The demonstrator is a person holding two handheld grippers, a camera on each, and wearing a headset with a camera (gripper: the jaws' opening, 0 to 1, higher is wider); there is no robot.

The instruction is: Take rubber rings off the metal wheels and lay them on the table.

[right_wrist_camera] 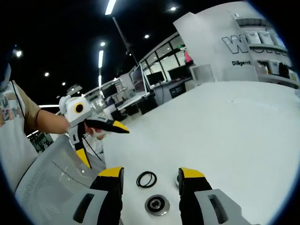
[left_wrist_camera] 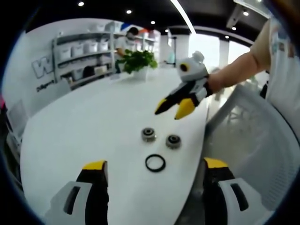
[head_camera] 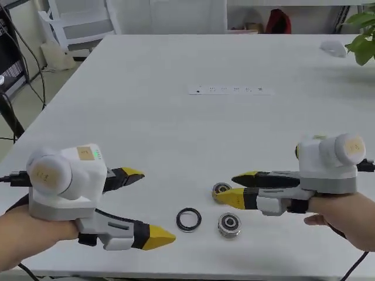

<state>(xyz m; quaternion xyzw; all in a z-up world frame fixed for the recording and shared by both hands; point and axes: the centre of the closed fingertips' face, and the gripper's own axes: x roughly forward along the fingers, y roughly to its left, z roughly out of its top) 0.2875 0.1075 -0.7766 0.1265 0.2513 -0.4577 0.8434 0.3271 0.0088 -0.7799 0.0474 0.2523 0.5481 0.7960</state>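
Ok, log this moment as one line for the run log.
left gripper open | right gripper open, by far wheel | near wheel free | rubber ring on table

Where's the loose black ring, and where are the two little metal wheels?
rubber ring (head_camera: 178,220), head view, left side of its band.
nearer metal wheel (head_camera: 229,223), head view, its hub.
farther metal wheel (head_camera: 220,189), head view, its top face.
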